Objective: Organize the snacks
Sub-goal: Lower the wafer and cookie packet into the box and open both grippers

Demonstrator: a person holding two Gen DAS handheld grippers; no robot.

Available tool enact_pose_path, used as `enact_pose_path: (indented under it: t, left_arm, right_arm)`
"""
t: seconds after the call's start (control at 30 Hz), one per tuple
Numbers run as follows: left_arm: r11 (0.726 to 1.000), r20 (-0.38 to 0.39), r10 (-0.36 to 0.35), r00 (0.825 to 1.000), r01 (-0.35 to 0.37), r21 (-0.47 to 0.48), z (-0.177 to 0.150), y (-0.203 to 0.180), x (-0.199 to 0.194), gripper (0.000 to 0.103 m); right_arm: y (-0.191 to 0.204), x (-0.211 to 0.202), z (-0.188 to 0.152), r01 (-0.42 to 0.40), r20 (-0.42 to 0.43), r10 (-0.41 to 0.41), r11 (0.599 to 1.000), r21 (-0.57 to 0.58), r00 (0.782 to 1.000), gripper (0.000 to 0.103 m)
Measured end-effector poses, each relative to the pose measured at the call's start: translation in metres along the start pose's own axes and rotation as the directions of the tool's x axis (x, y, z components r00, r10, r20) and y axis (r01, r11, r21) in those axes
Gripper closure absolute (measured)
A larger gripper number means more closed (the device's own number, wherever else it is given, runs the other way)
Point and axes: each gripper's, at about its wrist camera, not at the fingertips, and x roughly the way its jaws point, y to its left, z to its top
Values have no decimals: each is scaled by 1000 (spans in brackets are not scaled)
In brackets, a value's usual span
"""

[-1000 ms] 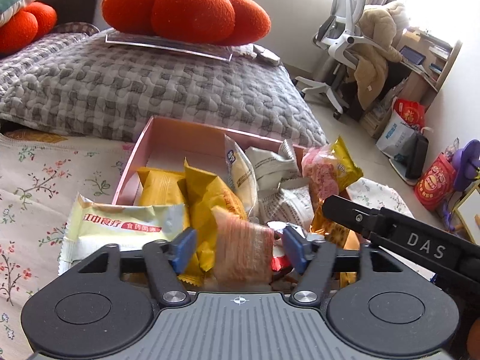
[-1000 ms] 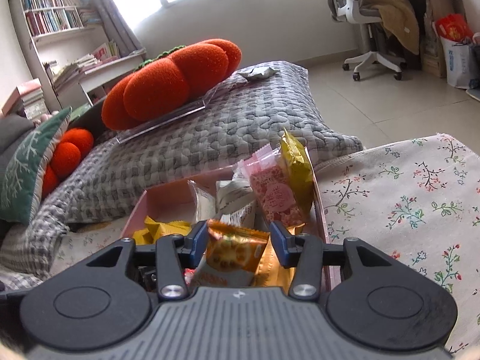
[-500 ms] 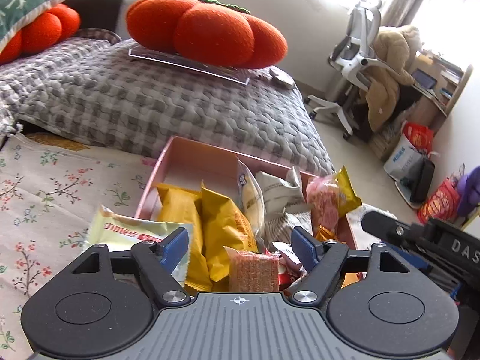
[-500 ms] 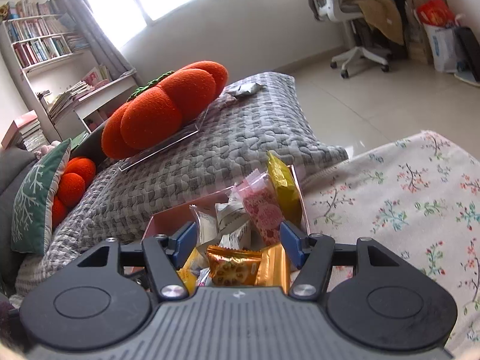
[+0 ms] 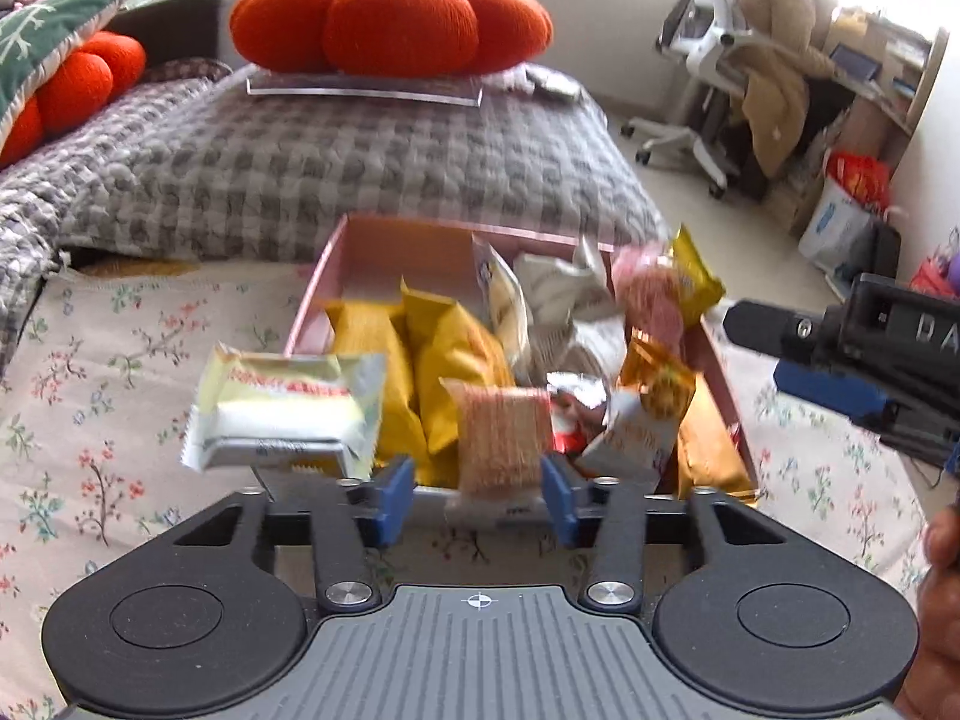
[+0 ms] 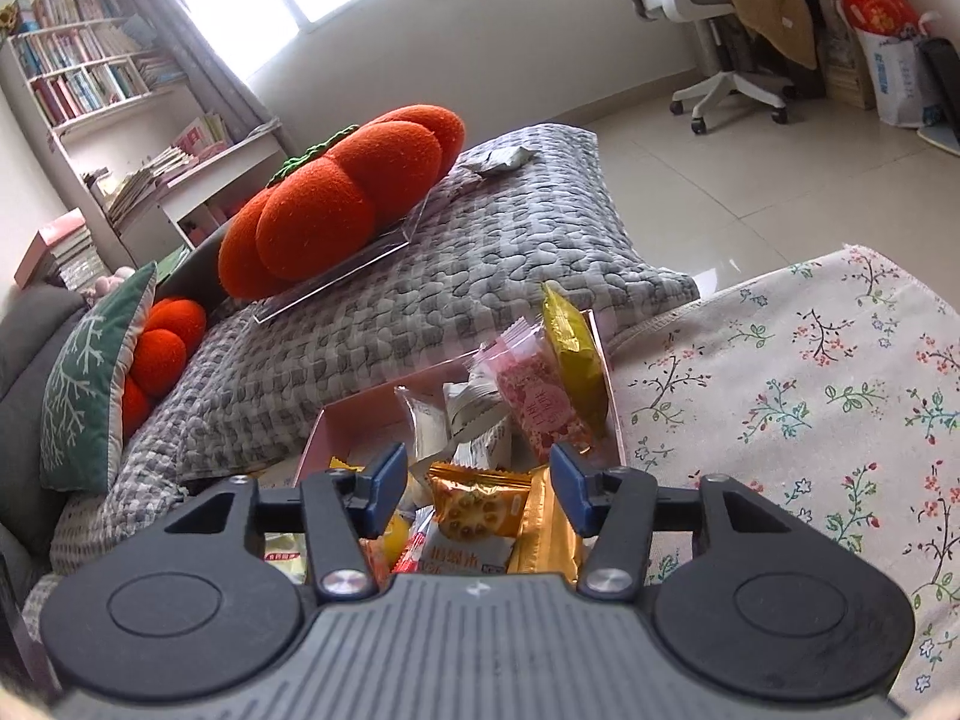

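Observation:
A pink box [image 5: 336, 276] on the flowered cloth holds several snack packets: yellow ones [image 5: 444, 360], a wafer packet [image 5: 501, 438] upright at the near rim, and pink [image 5: 645, 306] and gold [image 5: 696, 282] ones at the far right. My left gripper [image 5: 477, 501] hovers just short of the near rim. Its jaws are closing, with the wafer packet beyond the pads, untouched. My right gripper [image 6: 480, 483] hangs over the same box [image 6: 354, 414], jaws closing on nothing. An orange biscuit packet [image 6: 480, 504] lies loose below it. The right gripper [image 5: 780, 354] also shows from the side.
A white and green packet [image 5: 288, 414] rests against the box's left rim, over the cloth. Behind the box a grey quilted cushion [image 5: 360, 168] carries an orange pumpkin pillow [image 5: 390, 18] on a clear tray. An office chair [image 6: 720, 30] and bags stand on the tiled floor.
The left gripper let go of the wafer packet, drew back from the box and narrowed its jaws. The right gripper released the orange biscuit packet into the box and rose a little.

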Motion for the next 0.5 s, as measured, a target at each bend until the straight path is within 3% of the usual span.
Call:
enact_pose_path:
  t: [0.17, 0.27, 0.4, 0.5]
  left_arm:
    - [997, 4, 40, 999, -40, 62, 2, -6, 16, 68]
    - [1000, -11, -4, 1000, 5, 23, 3, 2, 25, 67]
    - [999, -3, -31, 1000, 31, 41, 2, 3, 18, 67]
    - [998, 7, -41, 999, 41, 41, 4, 3, 8, 61]
  right_arm:
    - [-1, 2, -4, 2, -14, -2, 1000, 6, 1000, 56]
    - [-1, 0, -3, -2, -10, 2, 1000, 8, 1000, 56]
    - [-1, -4, 0, -12, -1, 12, 1000, 19, 1000, 56]
    - [-2, -8, 1, -15, -5, 15, 999, 32, 1000, 55]
